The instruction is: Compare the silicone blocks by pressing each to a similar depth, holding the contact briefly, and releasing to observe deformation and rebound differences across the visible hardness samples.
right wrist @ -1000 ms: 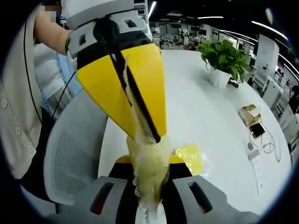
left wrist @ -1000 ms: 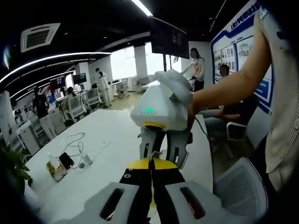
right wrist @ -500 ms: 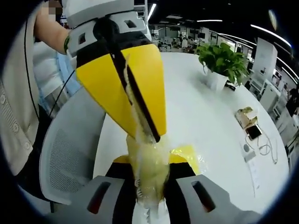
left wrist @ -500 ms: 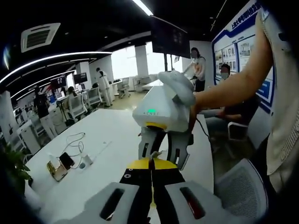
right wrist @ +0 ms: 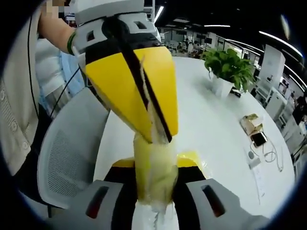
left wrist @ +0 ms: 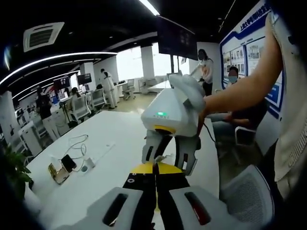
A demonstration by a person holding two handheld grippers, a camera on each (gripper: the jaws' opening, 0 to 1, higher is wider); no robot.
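A pale yellow translucent silicone block [right wrist: 153,175] in clear wrap hangs above the table edge between both grippers. My right gripper [right wrist: 154,165] is shut on the block's sides. From above, my left gripper [right wrist: 160,138] comes down with its yellow jaws shut on the wrap's thin top edge. In the left gripper view, my left gripper [left wrist: 154,167] has its jaws together, and the white right gripper [left wrist: 167,160], held by a hand, faces it closely. A second yellowish sample [right wrist: 195,160] lies on the table behind.
The long white table [right wrist: 211,115] carries a potted plant [right wrist: 229,60], a phone on a stand [left wrist: 66,165] and cables [left wrist: 79,146]. A mesh chair [right wrist: 67,158] stands beside the table's edge. Several people stand in the background.
The block between the right jaws looks narrower and straighter than before. The left gripper has shifted slightly right in the right gripper view. Both holds persist.
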